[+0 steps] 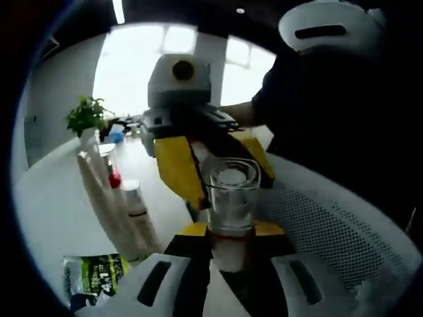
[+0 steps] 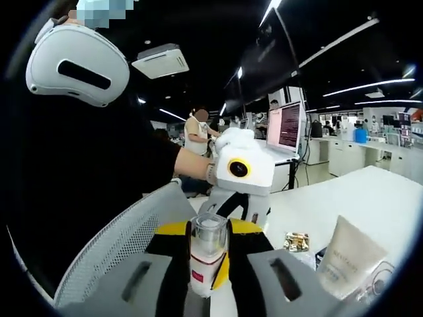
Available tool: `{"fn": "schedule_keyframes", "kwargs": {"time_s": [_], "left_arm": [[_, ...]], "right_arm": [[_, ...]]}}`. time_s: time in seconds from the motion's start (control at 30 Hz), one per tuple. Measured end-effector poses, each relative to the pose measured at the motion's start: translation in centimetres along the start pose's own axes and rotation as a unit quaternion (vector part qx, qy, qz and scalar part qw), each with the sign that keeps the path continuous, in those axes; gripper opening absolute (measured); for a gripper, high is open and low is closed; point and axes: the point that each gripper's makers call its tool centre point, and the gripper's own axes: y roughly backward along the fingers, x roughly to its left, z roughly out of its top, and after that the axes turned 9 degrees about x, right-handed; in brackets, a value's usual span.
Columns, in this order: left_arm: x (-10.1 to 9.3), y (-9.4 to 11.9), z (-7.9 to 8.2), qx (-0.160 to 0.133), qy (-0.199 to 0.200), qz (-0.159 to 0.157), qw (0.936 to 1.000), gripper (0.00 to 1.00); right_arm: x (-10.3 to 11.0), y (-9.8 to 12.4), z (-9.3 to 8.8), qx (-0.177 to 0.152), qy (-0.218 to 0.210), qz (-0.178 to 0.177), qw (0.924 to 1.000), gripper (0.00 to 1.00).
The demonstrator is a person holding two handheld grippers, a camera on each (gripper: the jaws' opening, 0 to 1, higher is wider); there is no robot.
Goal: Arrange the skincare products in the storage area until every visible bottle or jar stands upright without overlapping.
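The clear-capped bottle [image 1: 231, 208] stands between the two grippers above the white table [image 1: 59, 211]; in the left gripper view it rises from just ahead of the left gripper [image 1: 231, 254], whose yellow-lined jaws sit close on either side of its pale lower body, and the right gripper [image 1: 188, 155] reaches in from behind it; in the right gripper view the same bottle [image 2: 207, 254] sits between the right gripper's [image 2: 208, 264] narrowed jaws, with the left gripper [image 2: 241, 175] facing it from beyond; I judge both pairs of jaws to be closed on it, likely a handover or a steadying grip to turn it upright before it is set down, though which one carries the weight I cannot tell. The transparent cap appears empty above a white neck, a red band marking the body below. On the table to the left stand a tall cream tube [image 1: 99, 191], a bottle with a red part [image 1: 114, 173] and a white bottle [image 1: 139, 211], close together and upright; a green packet [image 1: 99, 272] lies flat nearby. A cream squeeze tube [image 2: 350, 257] and a small gold jar [image 2: 296, 241] rest on the table [image 2: 344, 198] to the right; a mesh chair back [image 1: 330, 224] curves alongside.
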Motion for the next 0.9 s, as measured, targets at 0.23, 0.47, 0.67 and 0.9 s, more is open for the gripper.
{"fn": "schedule_keyframes", "kwargs": {"time_s": [0.23, 0.47, 0.67, 0.9], "left_arm": [[1.8, 0.8, -0.1, -0.015, 0.035, 0.048, 0.9981, 0.21], [5.0, 1.9, -0.1, -0.030, 0.070, 0.166, 0.9832, 0.21], [5.9, 2.2, -0.1, -0.021, 0.098, 0.211, 0.9723, 0.19], [6.1, 1.6, -0.9, 0.011, 0.097, 0.245, 0.9647, 0.17]], "right_arm": [[-2.0, 0.5, -0.1, 0.003, -0.022, -0.082, 0.9964, 0.20], [-4.8, 2.1, -0.4, 0.007, -0.060, -0.217, 0.9743, 0.20], [-5.8, 2.8, -0.7, 0.023, -0.068, -0.285, 0.9559, 0.20], [-6.0, 2.6, -1.7, 0.030, -0.095, -0.331, 0.9385, 0.20]]}}
